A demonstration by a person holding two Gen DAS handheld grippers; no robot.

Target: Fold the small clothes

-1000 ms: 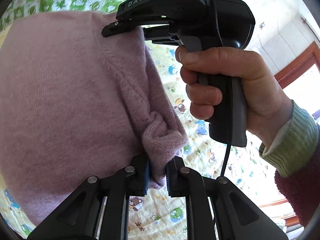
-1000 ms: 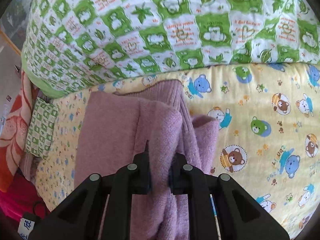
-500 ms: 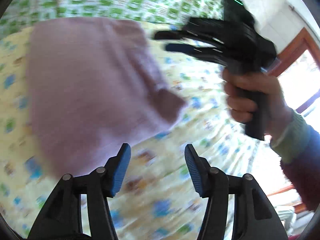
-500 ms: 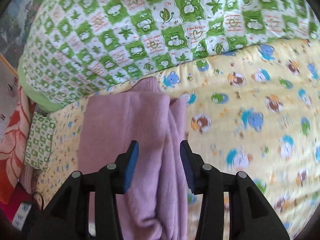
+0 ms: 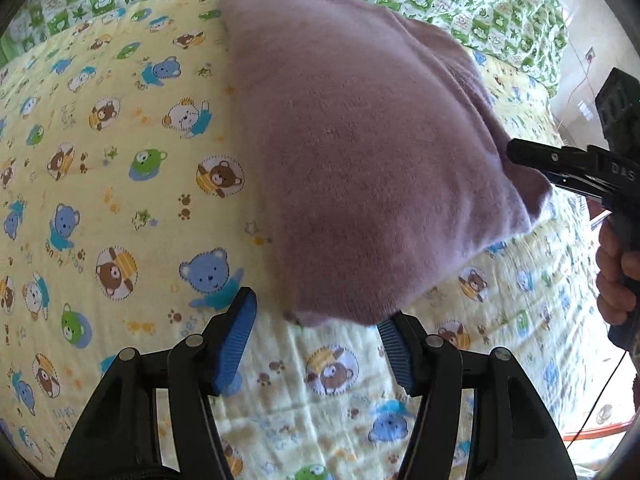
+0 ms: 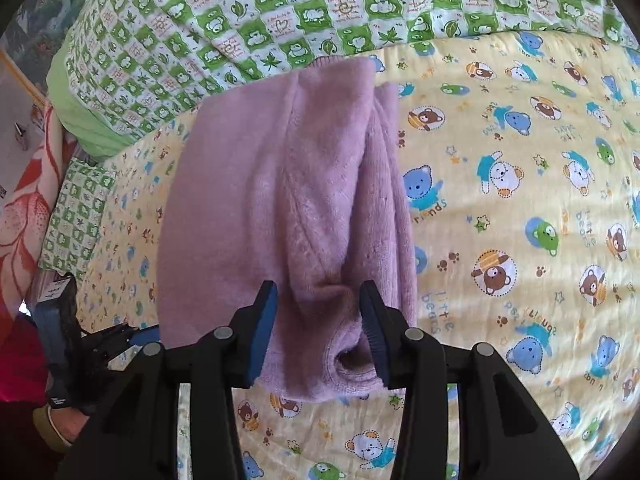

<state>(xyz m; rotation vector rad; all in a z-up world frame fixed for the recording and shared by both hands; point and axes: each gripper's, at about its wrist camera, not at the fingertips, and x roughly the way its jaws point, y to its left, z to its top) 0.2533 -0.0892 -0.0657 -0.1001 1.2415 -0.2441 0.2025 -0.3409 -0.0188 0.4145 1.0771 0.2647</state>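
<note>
A folded pink knit garment (image 5: pixel 360 152) lies flat on the yellow bear-print bedsheet (image 5: pixel 120 200). My left gripper (image 5: pixel 316 332) is open and empty, its blue pads just short of the garment's near corner. In the right wrist view the same garment (image 6: pixel 280 200) lies lengthwise with a rolled cuff at its near end. My right gripper (image 6: pixel 320 328) is open, its pads either side of that near end without pinching it. The right gripper also shows at the right edge of the left wrist view (image 5: pixel 560 168), beside the garment's right corner.
A green-and-white checked quilt (image 6: pixel 280 12) lies bunched along the far edge of the bed. A small checked pillow (image 6: pixel 76 216) and a red floral blanket (image 6: pixel 24 208) sit at the left. The person's hand (image 5: pixel 616 276) holds the right gripper's handle.
Both grippers were shut on the garment a second ago; both opened, let it drop flat and drew back. The right gripper moved to the garment's right side.
</note>
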